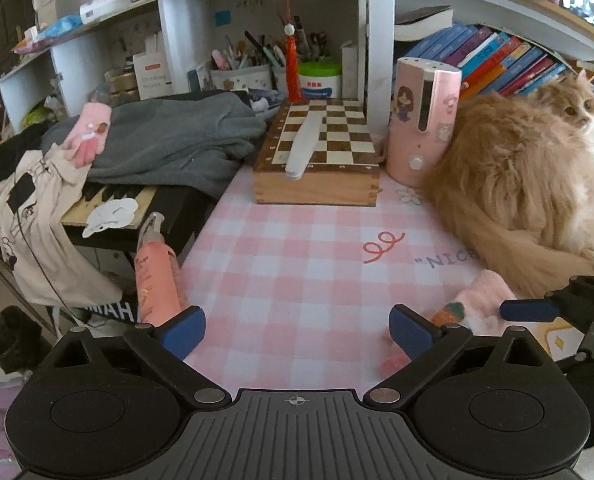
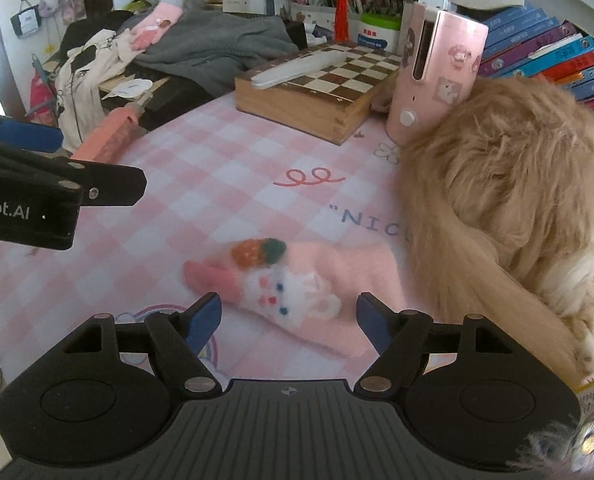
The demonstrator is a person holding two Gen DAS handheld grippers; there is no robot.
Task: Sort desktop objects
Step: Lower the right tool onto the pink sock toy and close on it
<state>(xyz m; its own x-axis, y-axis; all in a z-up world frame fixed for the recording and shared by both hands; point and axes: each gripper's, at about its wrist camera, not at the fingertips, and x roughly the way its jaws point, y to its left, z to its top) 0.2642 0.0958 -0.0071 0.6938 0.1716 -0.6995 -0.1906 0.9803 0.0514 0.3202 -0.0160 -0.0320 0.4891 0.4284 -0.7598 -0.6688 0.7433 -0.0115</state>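
With right gripper (image 2: 289,320) fingers released astride the pink glove (image 2: 297,292) on the table (image 2: 217,168), lower and clench; left gripper (image 1: 297,330) released, empty.

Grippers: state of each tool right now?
Left tool: open, nothing between the pads.
Right tool: open, over the pink glove on the desk, pads not pressing it.

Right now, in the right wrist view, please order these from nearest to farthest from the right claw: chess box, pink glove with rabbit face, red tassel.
1. Pink glove: on the mat, just ahead of the right claw.
2. Chess box: mid-desk, slightly left.
3. Red tassel: hanging at the back.
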